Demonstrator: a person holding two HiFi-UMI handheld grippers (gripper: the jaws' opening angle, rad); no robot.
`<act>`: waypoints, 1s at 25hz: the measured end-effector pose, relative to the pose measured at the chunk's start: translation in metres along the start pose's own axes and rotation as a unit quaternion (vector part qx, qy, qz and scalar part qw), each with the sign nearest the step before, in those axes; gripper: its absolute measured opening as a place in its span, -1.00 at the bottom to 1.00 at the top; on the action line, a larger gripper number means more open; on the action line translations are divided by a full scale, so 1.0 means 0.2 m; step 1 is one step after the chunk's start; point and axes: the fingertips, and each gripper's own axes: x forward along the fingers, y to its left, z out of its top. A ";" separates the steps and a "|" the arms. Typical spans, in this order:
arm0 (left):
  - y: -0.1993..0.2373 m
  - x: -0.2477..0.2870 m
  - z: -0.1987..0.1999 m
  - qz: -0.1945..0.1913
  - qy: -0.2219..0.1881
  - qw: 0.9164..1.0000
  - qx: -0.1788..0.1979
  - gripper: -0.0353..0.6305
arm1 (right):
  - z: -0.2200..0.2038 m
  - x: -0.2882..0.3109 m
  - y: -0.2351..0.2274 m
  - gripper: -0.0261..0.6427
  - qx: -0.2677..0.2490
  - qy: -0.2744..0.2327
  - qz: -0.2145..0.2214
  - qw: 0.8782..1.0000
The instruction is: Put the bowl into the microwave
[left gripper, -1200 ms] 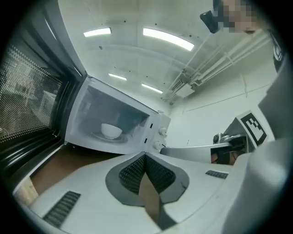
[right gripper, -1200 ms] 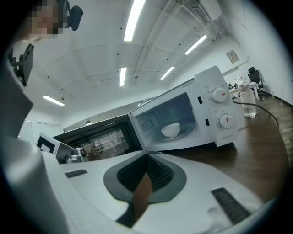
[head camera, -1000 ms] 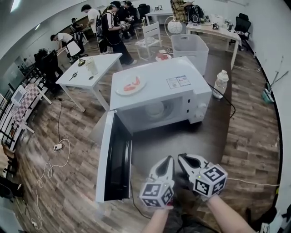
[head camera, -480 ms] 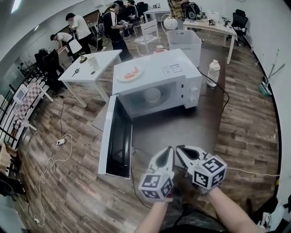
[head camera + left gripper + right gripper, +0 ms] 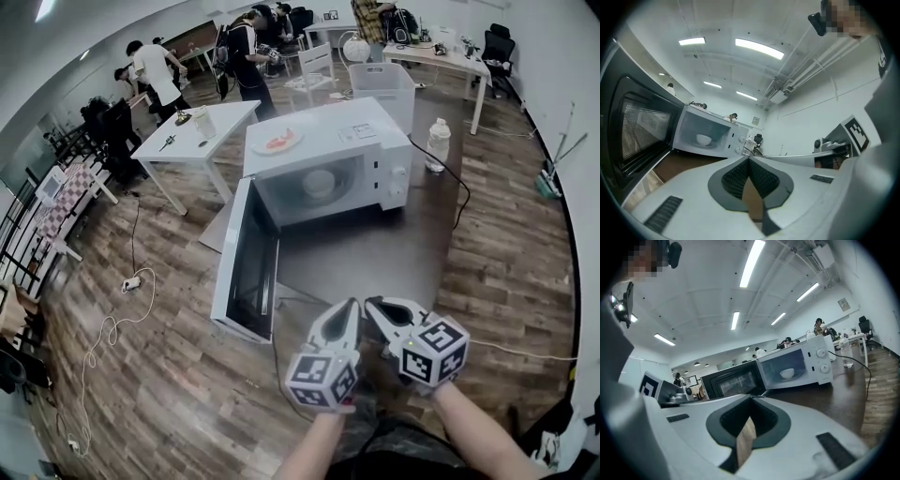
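Note:
A white microwave point(image 5: 328, 159) stands on a dark table point(image 5: 375, 258) with its door point(image 5: 246, 262) swung wide open to the left. Inside, on the turntable, sits the white bowl point(image 5: 319, 183). It also shows in the left gripper view as the bowl point(image 5: 703, 139) and in the right gripper view as the bowl point(image 5: 787, 373). My left gripper point(image 5: 351, 305) and right gripper point(image 5: 370, 305) are side by side near my body, well short of the microwave. Both are shut and hold nothing, as the left gripper point(image 5: 749, 159) and right gripper point(image 5: 751, 398) show in their own views.
A plate with red food point(image 5: 277, 142) lies on top of the microwave. A plastic bottle point(image 5: 437, 143) and a white bin point(image 5: 382, 86) stand to its right and behind. A white table point(image 5: 197, 131), several people and a floor cable point(image 5: 112, 328) are to the left.
The microwave sits higher and smaller in the head view, so I have drawn back from it. Both grippers stay shut and close together.

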 end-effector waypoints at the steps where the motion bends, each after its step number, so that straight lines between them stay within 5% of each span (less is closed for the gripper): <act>1: -0.01 -0.02 0.00 0.000 0.000 1.000 0.000 -0.89 | -0.01 -0.01 0.02 -0.92 -0.001 0.002 0.002 1.000; 15: -0.22 -0.22 0.01 -0.025 0.000 1.000 0.014 -0.89 | 0.00 -0.23 0.20 -0.92 0.005 -0.012 0.016 1.000; 25: -0.29 -0.30 0.06 -0.051 -0.011 0.999 -0.012 -0.89 | 0.01 -0.31 0.23 -0.92 0.018 -0.023 0.015 0.999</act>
